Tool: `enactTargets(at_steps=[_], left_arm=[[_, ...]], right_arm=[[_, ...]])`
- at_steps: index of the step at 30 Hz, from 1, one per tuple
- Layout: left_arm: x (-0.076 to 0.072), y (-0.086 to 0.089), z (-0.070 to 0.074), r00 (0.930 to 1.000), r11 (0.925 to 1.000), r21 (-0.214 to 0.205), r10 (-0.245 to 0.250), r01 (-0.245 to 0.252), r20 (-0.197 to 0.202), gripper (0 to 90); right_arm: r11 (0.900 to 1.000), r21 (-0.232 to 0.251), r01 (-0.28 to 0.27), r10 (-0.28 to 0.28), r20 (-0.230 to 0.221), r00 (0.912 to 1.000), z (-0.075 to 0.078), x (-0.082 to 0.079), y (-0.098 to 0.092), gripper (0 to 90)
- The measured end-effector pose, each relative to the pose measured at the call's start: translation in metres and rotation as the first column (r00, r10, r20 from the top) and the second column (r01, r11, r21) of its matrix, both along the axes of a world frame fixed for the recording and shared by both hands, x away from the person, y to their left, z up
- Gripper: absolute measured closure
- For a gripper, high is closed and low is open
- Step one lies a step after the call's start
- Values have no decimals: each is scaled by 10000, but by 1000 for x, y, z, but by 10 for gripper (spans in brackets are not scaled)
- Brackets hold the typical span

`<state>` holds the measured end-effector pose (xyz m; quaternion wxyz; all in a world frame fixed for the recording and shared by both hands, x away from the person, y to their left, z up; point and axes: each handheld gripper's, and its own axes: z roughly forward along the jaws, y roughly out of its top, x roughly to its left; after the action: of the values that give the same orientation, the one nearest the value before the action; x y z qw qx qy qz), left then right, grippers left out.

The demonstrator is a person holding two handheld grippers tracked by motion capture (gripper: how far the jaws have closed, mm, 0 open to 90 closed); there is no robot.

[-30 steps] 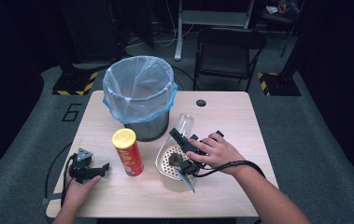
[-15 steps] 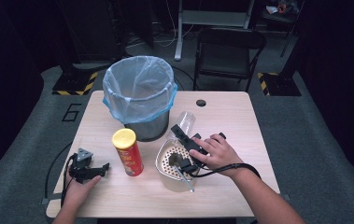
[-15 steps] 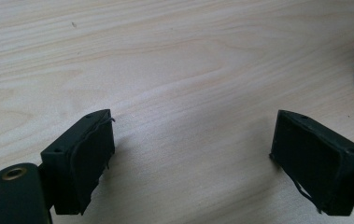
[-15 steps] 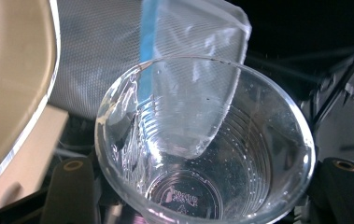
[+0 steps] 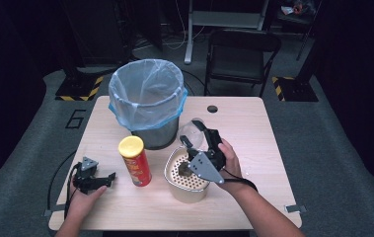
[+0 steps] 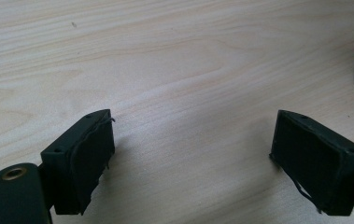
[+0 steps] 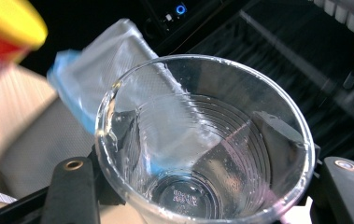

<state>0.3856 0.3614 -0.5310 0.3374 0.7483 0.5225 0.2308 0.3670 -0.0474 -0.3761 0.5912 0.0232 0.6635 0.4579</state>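
Observation:
My right gripper (image 5: 198, 136) is shut on a clear plastic cup (image 5: 190, 129), held tilted just above the table between the bin and a beige perforated bowl (image 5: 184, 188). In the right gripper view the cup (image 7: 202, 140) has its mouth toward the camera and is empty, with the black pads (image 7: 127, 133) pressing its sides from outside. My left gripper (image 5: 108, 178) rests at the table's front left, open, with nothing between its jaws. In its own view the left gripper (image 6: 191, 149) has bare wood between the fingers.
A grey bin with a pale blue bag (image 5: 147, 98) stands at the back left of the wooden table (image 5: 243, 123). A red can with a yellow lid (image 5: 135, 160) stands upright between my hands. A black chair (image 5: 241, 54) stands behind the table.
My right hand has risen a little over the beige bowl with the cup still in its jaws. The left hand has stayed where it was.

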Motion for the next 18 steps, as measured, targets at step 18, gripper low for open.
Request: enactTargets(at_steps=[18], left_arm=[[0,0,0,10000,10000,9,-3,3,11,129]], right_arm=[[8166,5757,-401,4729,-6277,6184,13,30,-24,337]])
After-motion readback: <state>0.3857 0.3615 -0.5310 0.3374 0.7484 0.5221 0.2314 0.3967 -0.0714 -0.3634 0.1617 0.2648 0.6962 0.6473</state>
